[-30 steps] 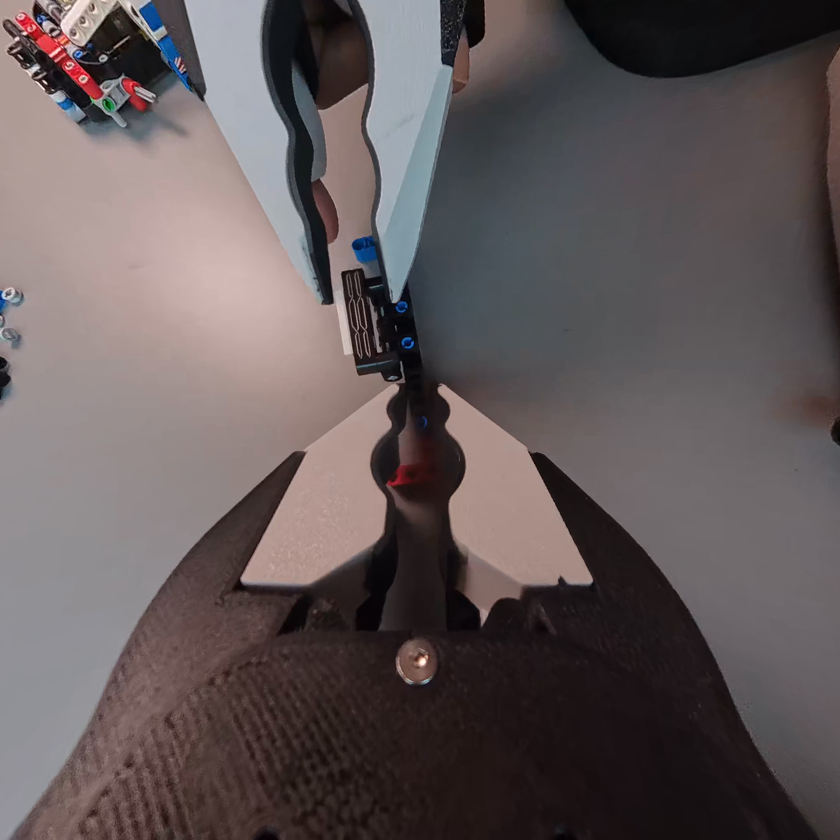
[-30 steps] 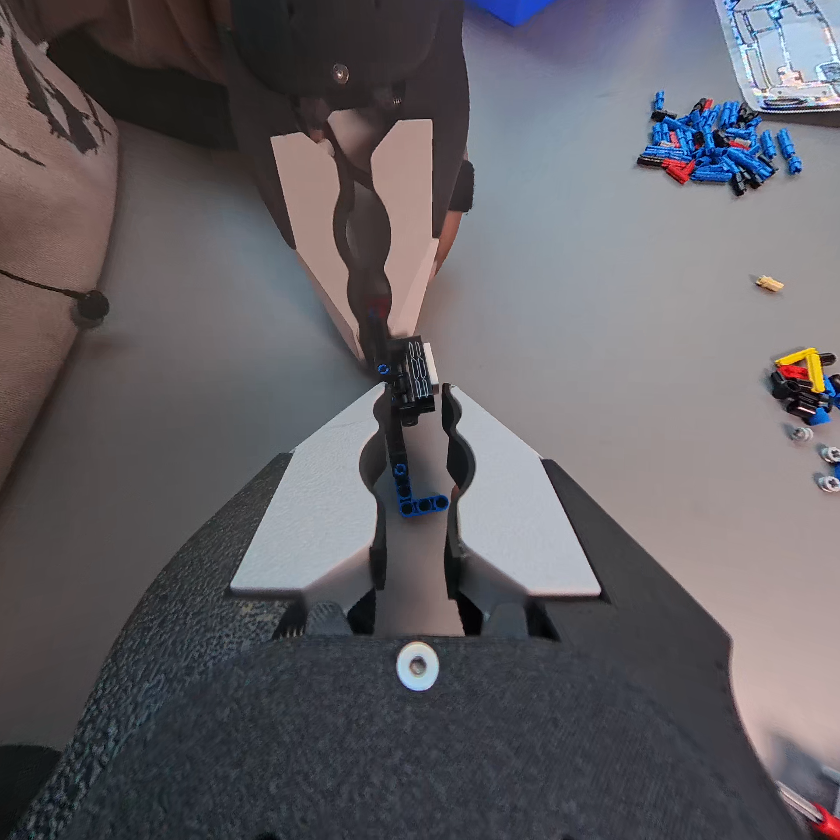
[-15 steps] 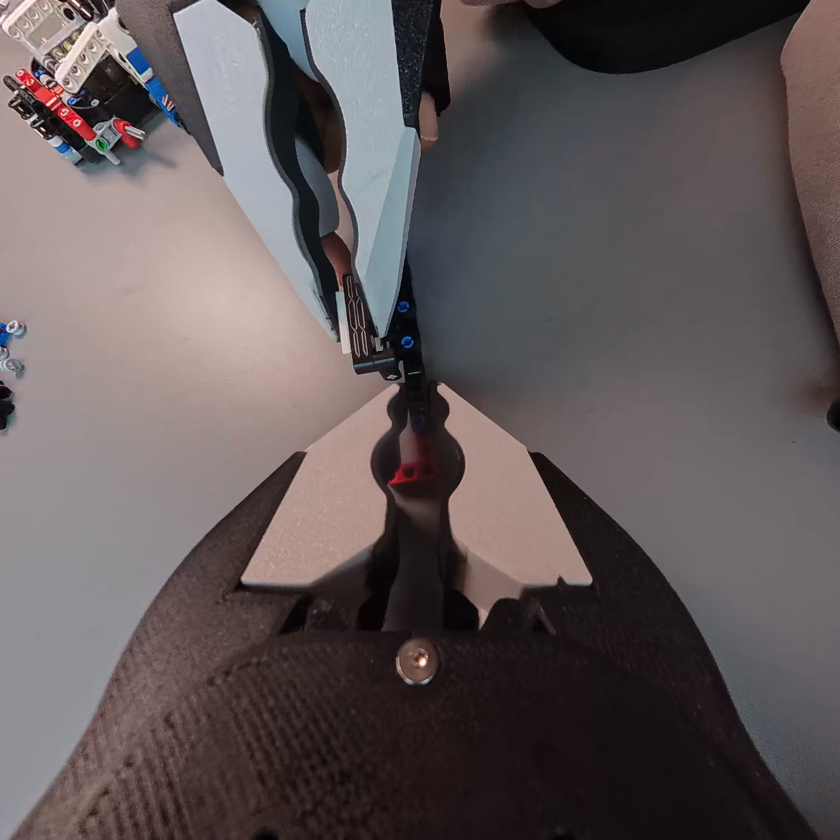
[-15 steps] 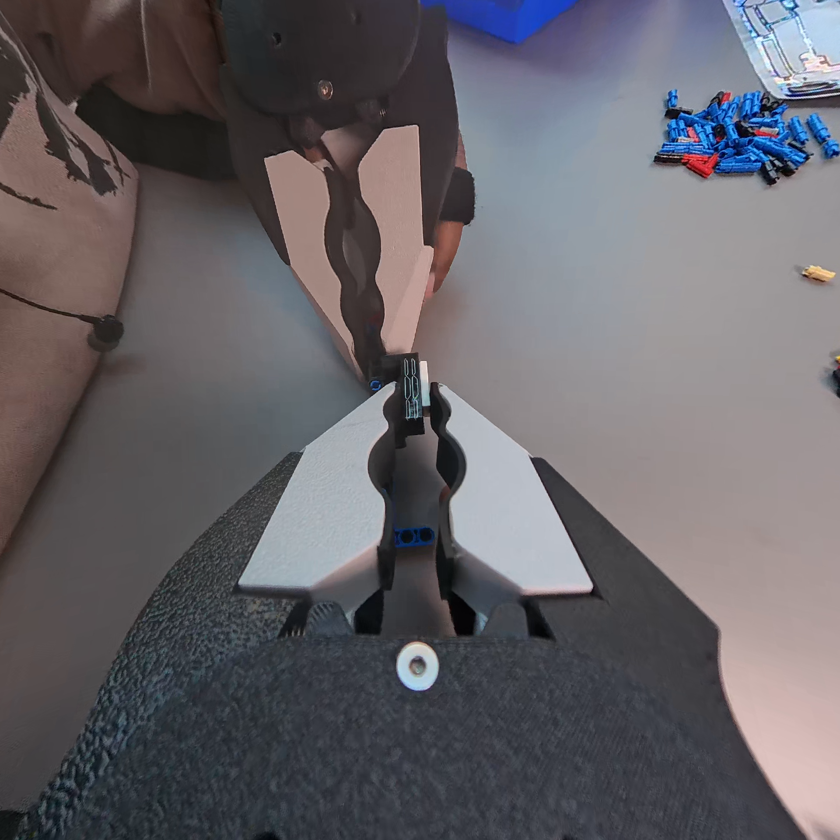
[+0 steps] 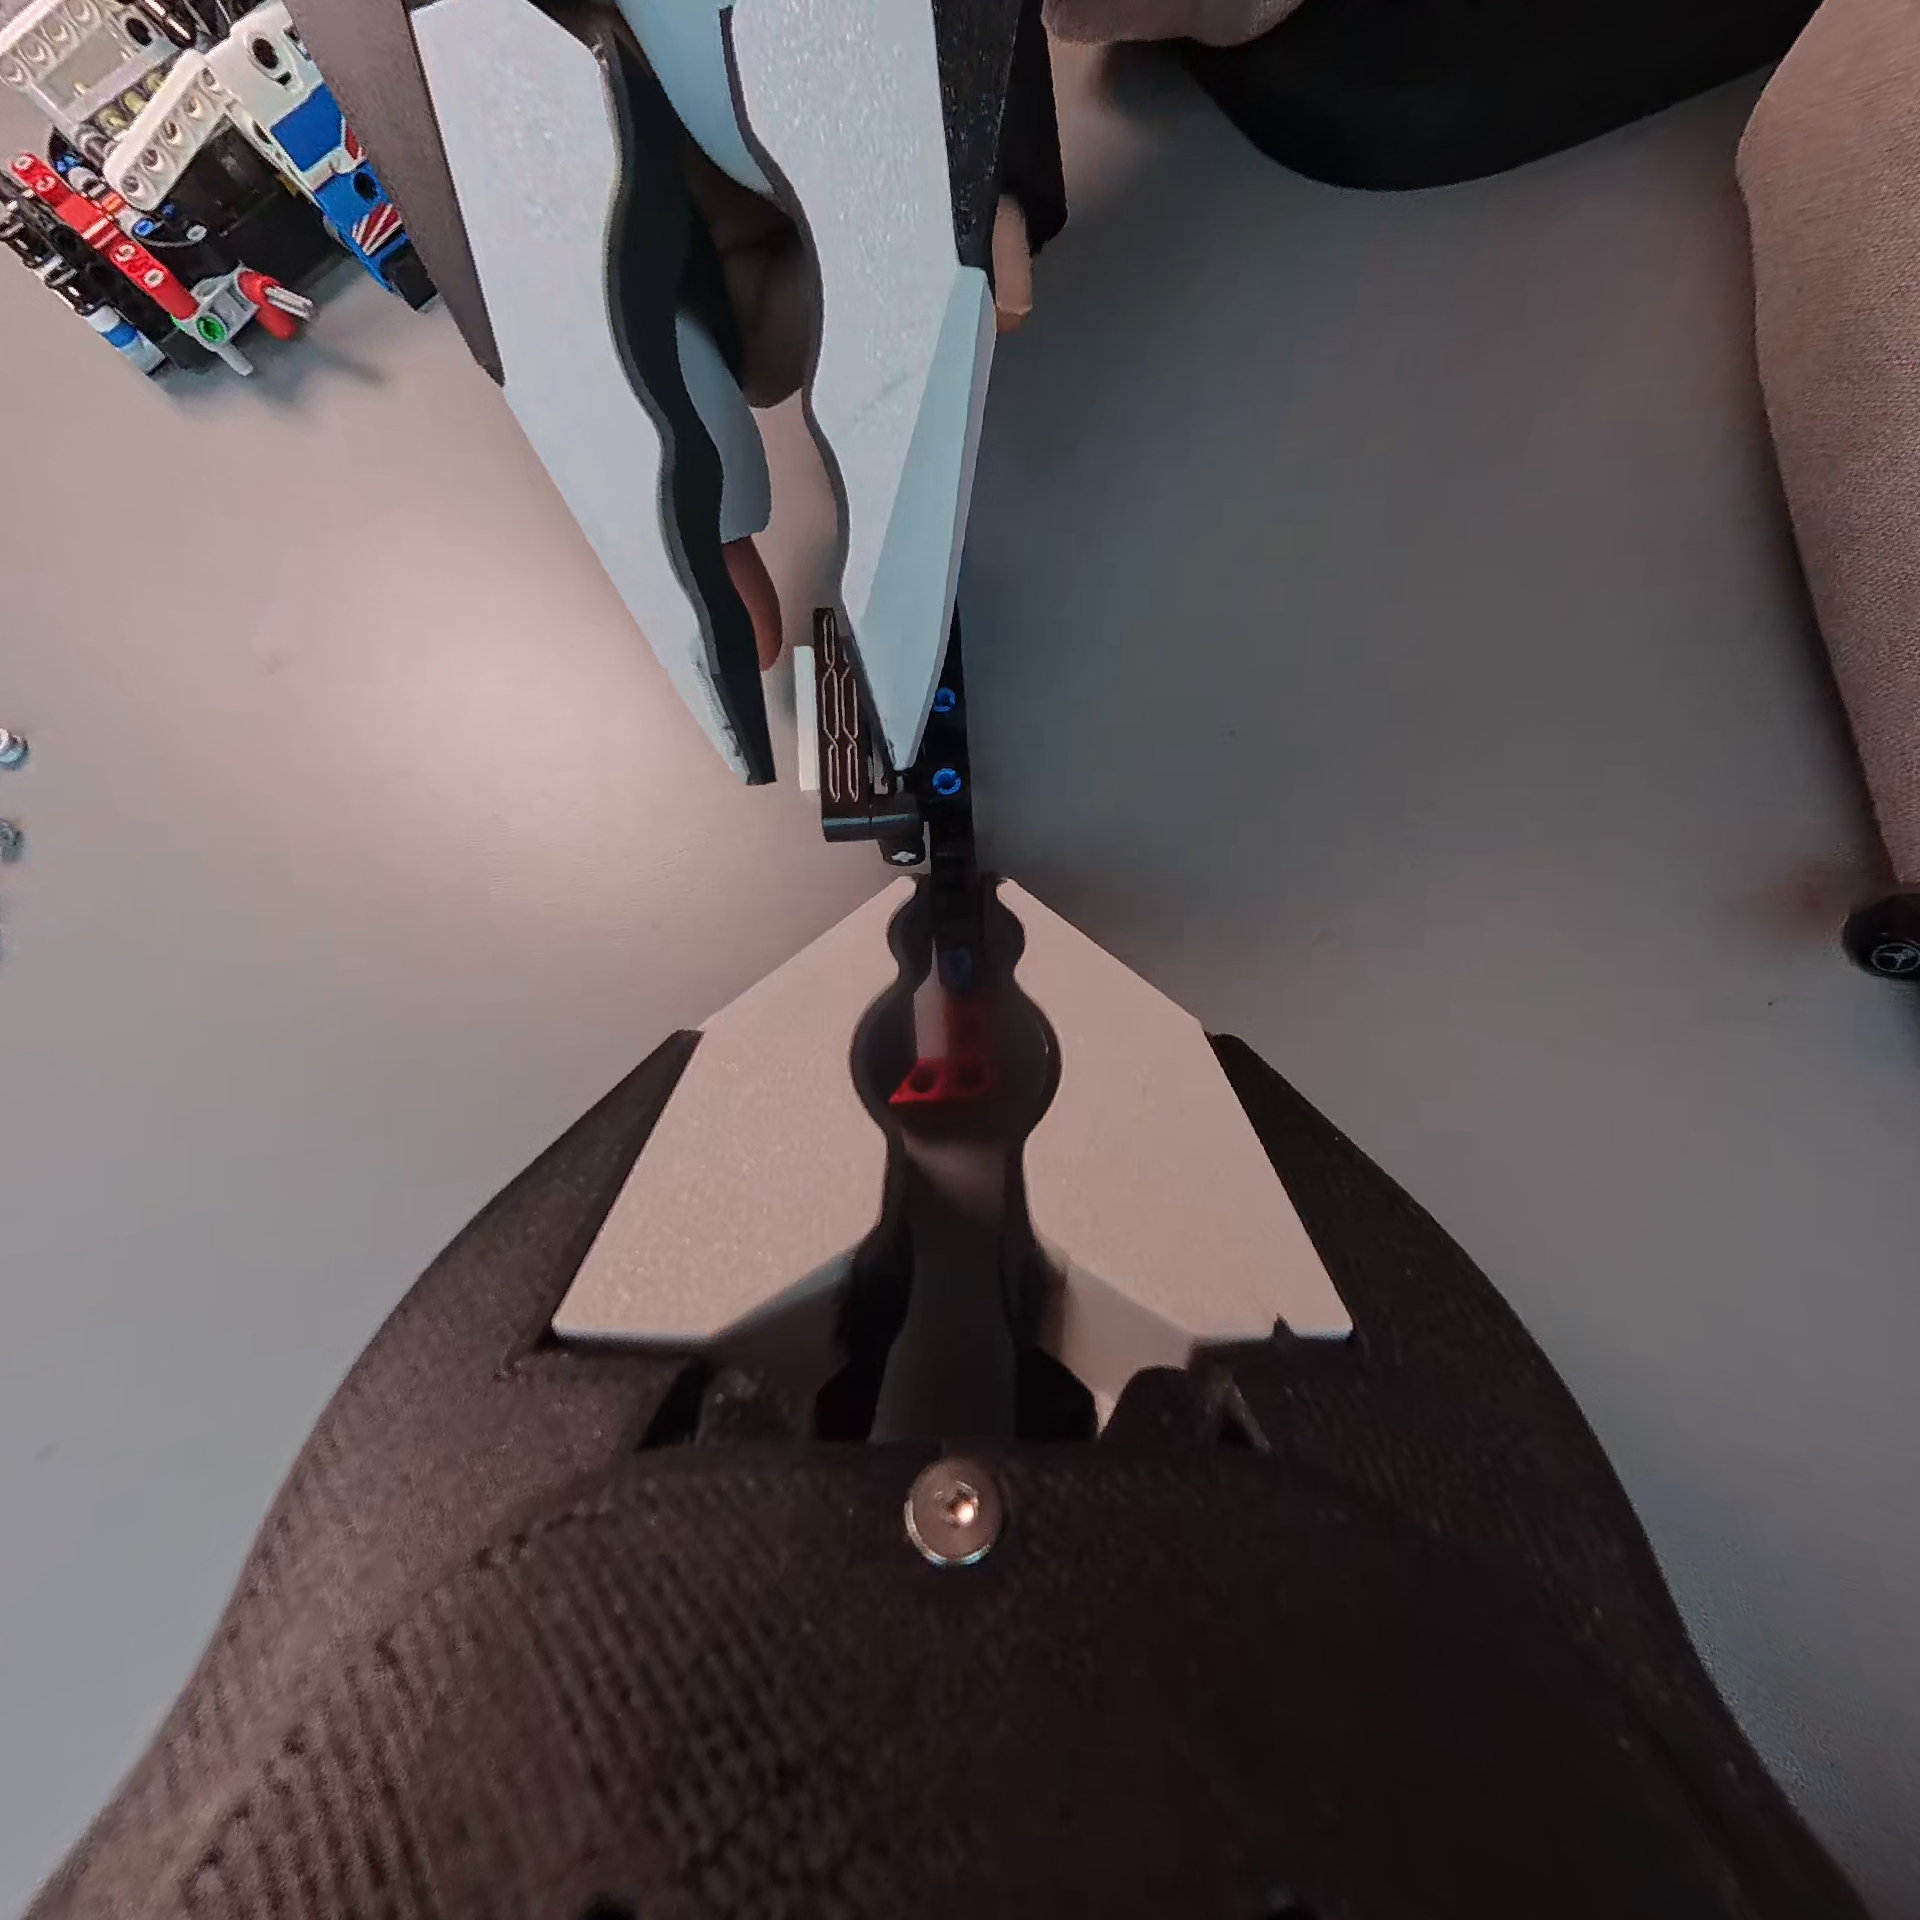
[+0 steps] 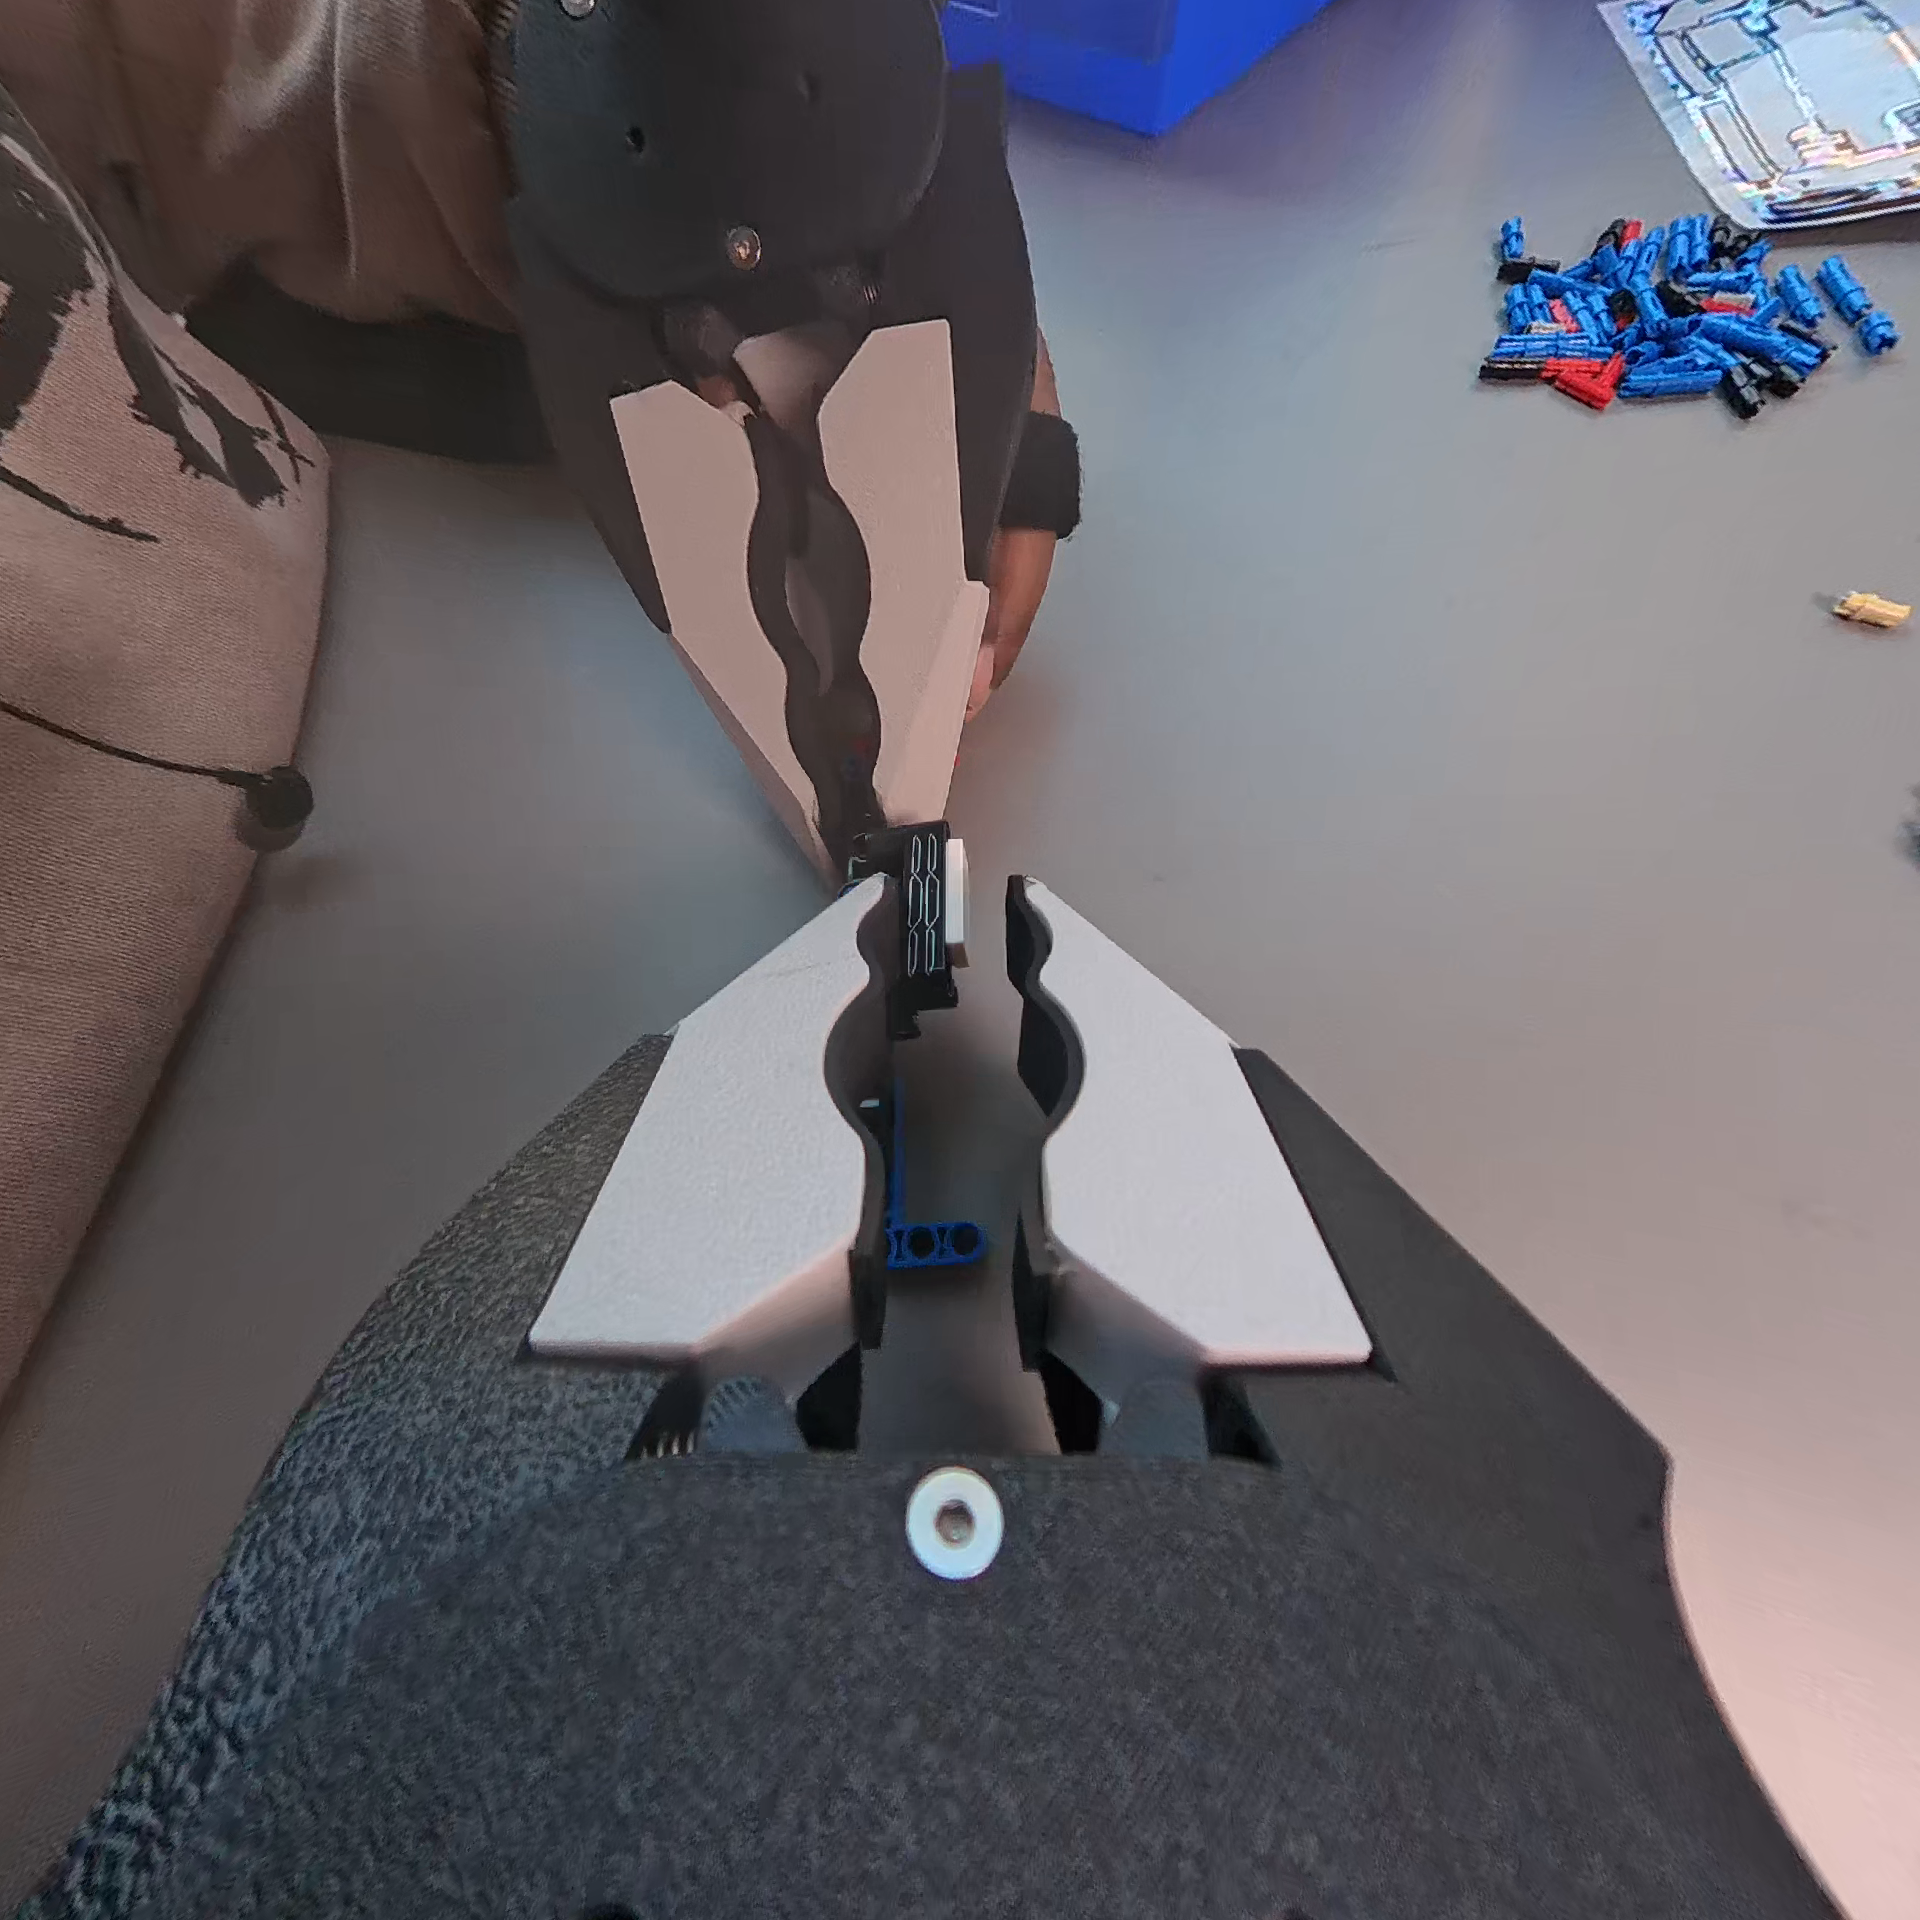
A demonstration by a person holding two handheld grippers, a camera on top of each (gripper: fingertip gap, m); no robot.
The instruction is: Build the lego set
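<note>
My left gripper (image 5: 951, 883) is shut on a small lego assembly (image 5: 945, 748): a black beam with blue pins, with a red piece (image 5: 951, 1081) at its near end between my fingers. A black patterned tile (image 5: 840, 717) with a white piece sits on the assembly's side. My right gripper (image 5: 821, 758) comes in from above with its fingers either side of that tile. In the right wrist view my right gripper (image 6: 945, 888) is open. The tile (image 6: 923, 925) lies against its left finger, with a gap to the right finger. A blue L-shaped beam (image 6: 930, 1236) shows between the fingers. The left gripper (image 6: 862, 831) faces it.
A partly built model (image 5: 208, 208) stands at the far left on the grey table (image 5: 1351, 623). A pile of blue, black and red pins (image 6: 1662, 322), an instruction sheet (image 6: 1787, 104), a blue bin (image 6: 1122, 52) and a tan piece (image 6: 1870, 608) lie to the right. A person's brown clothing (image 6: 135, 623) is at the left. The grippers are tip to tip, or close to it.
My right gripper closed in around the patterned tile half a second ago and has now opened again. My left gripper has kept its hold on the assembly.
</note>
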